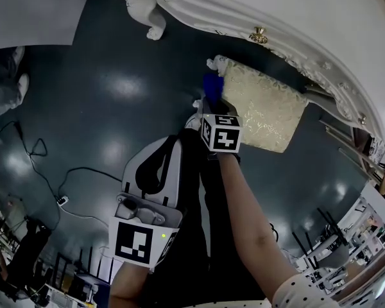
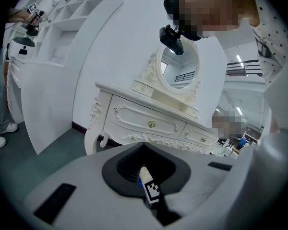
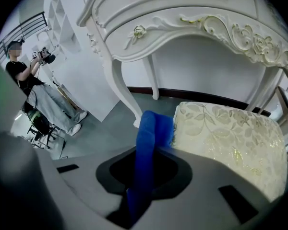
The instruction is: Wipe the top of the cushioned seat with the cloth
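Note:
The cushioned seat (image 1: 266, 108) has a cream, leaf-patterned top and stands in front of a white dressing table (image 1: 244, 11). In the right gripper view the seat (image 3: 230, 143) fills the right side. My right gripper (image 1: 212, 102) is shut on a blue cloth (image 1: 212, 84). The cloth (image 3: 151, 138) sticks up from the right gripper (image 3: 145, 169) and its tip touches the seat's left edge. My left gripper (image 1: 159, 162) hangs low near my body, away from the seat, with nothing held. In its own view the left gripper (image 2: 143, 169) looks shut and faces the dressing table (image 2: 149, 123).
An oval mirror (image 2: 180, 73) tops the dressing table. Cables (image 1: 45, 178) trail over the dark floor at the left. A person (image 3: 19, 75) stands far left by a white shelf unit (image 3: 67, 42). Table legs (image 3: 122, 90) stand just beyond the seat.

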`<control>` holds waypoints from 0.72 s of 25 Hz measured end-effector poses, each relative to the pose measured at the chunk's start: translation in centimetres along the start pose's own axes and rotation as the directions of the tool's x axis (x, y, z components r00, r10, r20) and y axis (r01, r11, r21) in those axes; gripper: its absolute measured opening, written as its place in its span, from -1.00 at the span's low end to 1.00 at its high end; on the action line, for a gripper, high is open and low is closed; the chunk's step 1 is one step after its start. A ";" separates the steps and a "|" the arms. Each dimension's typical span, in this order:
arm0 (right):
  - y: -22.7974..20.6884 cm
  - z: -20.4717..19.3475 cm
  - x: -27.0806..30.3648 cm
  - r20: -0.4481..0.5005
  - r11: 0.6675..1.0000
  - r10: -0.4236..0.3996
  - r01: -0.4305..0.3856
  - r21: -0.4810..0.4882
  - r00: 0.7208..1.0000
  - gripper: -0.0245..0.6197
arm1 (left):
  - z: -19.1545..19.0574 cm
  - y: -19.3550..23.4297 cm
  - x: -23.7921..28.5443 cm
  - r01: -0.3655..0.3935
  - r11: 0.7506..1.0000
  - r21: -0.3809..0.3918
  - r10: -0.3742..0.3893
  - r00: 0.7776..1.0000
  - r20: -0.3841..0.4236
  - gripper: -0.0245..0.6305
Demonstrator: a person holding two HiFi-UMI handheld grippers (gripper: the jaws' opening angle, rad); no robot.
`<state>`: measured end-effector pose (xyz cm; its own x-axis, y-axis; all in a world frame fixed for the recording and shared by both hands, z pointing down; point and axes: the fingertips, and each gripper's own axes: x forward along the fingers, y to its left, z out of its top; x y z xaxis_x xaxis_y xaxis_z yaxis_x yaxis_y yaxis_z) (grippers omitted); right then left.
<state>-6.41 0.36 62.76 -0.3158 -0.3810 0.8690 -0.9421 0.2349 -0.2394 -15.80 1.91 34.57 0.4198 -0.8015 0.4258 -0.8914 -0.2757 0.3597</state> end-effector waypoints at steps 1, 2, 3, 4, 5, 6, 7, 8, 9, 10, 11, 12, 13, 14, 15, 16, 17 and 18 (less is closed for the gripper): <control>0.0 -0.1 0.0 0.000 1.000 0.003 -0.003 -0.001 1.000 -0.73 | -0.1 0.1 -0.1 -0.005 1.000 0.000 0.005 1.000 0.000 -0.90; 0.1 -0.2 -0.1 0.000 1.000 0.008 -0.008 -0.004 1.000 -0.73 | -0.1 0.2 -0.2 -0.009 1.000 -0.001 0.009 1.000 -0.001 -0.90; 0.2 -0.2 -0.1 0.000 1.000 0.013 -0.013 -0.008 1.000 -0.73 | -0.2 0.3 -0.4 -0.012 1.000 -0.002 0.012 1.000 -0.002 -0.90; 0.2 -0.3 -0.2 0.000 1.000 0.018 -0.018 -0.010 1.000 -0.73 | -0.3 0.3 -0.5 -0.015 1.000 -0.003 0.015 1.000 -0.003 -0.90; 0.2 -0.3 -0.2 0.001 1.000 0.023 -0.023 -0.010 1.000 -0.73 | -0.3 0.2 -0.5 -0.016 1.000 -0.004 0.016 1.000 -0.003 -0.90; 0.2 -0.3 -0.2 0.002 1.000 0.028 -0.028 -0.008 1.000 -0.73 | -0.3 0.2 -0.6 -0.017 1.000 -0.004 0.017 1.000 -0.002 -0.90; 0.2 -0.3 -0.2 0.003 0.999 0.033 -0.033 -0.003 0.999 -0.73 | -0.3 0.1 -0.6 -0.018 1.000 -0.002 0.018 1.000 0.000 -0.90; 0.2 -0.3 -0.2 0.004 0.999 0.039 -0.039 0.003 0.999 -0.73 | -0.2 -0.1 -0.7 -0.019 1.000 0.000 0.019 1.000 0.002 -0.90; 0.2 -0.2 -0.2 0.004 0.999 0.046 -0.046 0.009 0.999 -0.73 | -0.1 -0.2 -0.7 -0.019 1.000 0.002 0.019 1.000 0.005 -0.90; 0.2 -0.2 -0.2 0.002 0.998 0.054 -0.055 0.016 0.999 -0.73 | 0.0 -0.4 -0.8 -0.020 1.000 0.006 0.020 1.000 0.008 -0.90; 0.2 -0.3 -0.3 -0.001 0.998 0.066 -0.066 0.022 0.998 -0.73 | 0.1 -0.6 -0.8 -0.021 1.000 0.009 0.021 1.000 0.010 -0.90; 0.2 -0.3 -0.4 -0.002 0.996 0.080 -0.080 0.028 0.997 -0.73 | 0.2 -0.8 -0.8 -0.022 1.000 0.012 0.022 1.000 0.010 -0.90; 0.2 -0.2 -0.6 0.002 0.995 0.095 -0.095 0.034 0.995 -0.73 | 0.3 -1.0 -0.8 -0.023 1.000 0.015 0.023 1.000 0.009 -0.90; 0.2 0.0 -0.9 0.011 0.993 0.110 -0.111 0.040 0.994 -0.73 | 0.4 -1.3 -0.7 -0.022 1.000 0.018 0.022 1.000 0.010 -0.90; 0.1 0.2 -1.4 0.025 0.991 0.123 -0.124 0.043 0.992 -0.73 | 0.5 -1.6 -0.6 -0.021 1.000 0.021 0.021 1.000 0.011 -0.90; 0.1 0.5 -1.9 0.042 0.990 0.132 -0.134 0.045 0.990 -0.73 | 0.5 -2.0 -0.4 -0.017 1.000 0.023 0.017 1.000 0.011 -0.90; -0.1 0.7 -2.5 0.061 0.989 0.139 -0.141 0.046 0.988 -0.73 | 0.4 -2.5 -0.2 -0.011 1.000 0.025 0.011 1.000 0.008 -0.90; -0.3 0.9 -3.2 0.081 0.988 0.142 -0.147 0.050 0.987 -0.73 | 0.3 -3.1 0.1 -0.003 1.000 0.026 0.003 1.000 0.004 -0.90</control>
<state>-5.18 0.75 59.65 -0.4547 -0.4145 0.7883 -0.8901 0.2430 -0.3856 -13.05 2.57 33.26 0.4165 -0.8043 0.4238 -0.8968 -0.2871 0.3365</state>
